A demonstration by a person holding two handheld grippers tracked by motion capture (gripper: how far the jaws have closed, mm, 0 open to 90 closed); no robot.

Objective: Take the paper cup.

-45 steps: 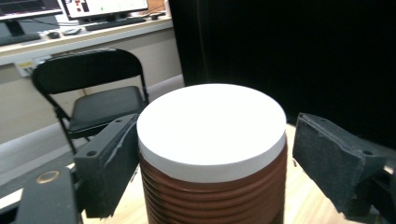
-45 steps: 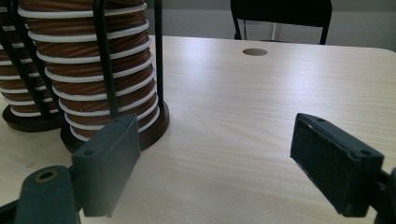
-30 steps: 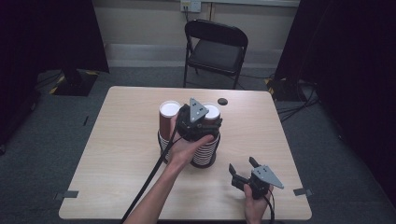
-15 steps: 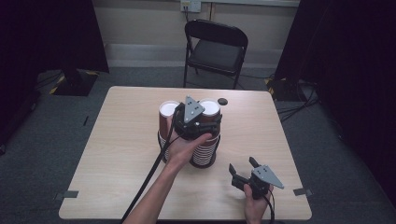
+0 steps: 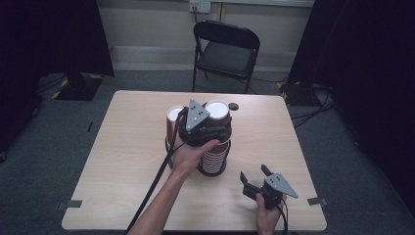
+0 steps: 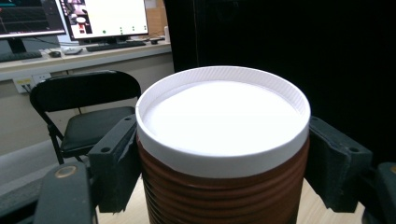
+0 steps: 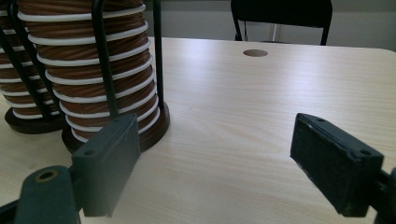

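Centrally on the wooden counter [image 5: 122,161] stand 2 black wire racks, each holding an upright stack of brown ribbed paper cups with white rims; the left stack [image 5: 174,117] sits just beside the right stack [image 5: 215,147]. Beyond the counter's far edge stands a black folding chair [image 5: 226,51]. The left hand-held gripper [image 5: 208,128] is clamped on the top cup [image 6: 224,140] of the right stack, mouth upward, axis vertical. The right hand-held gripper [image 5: 254,179], jaws apart and holding nothing, rests near the counter's near right edge.
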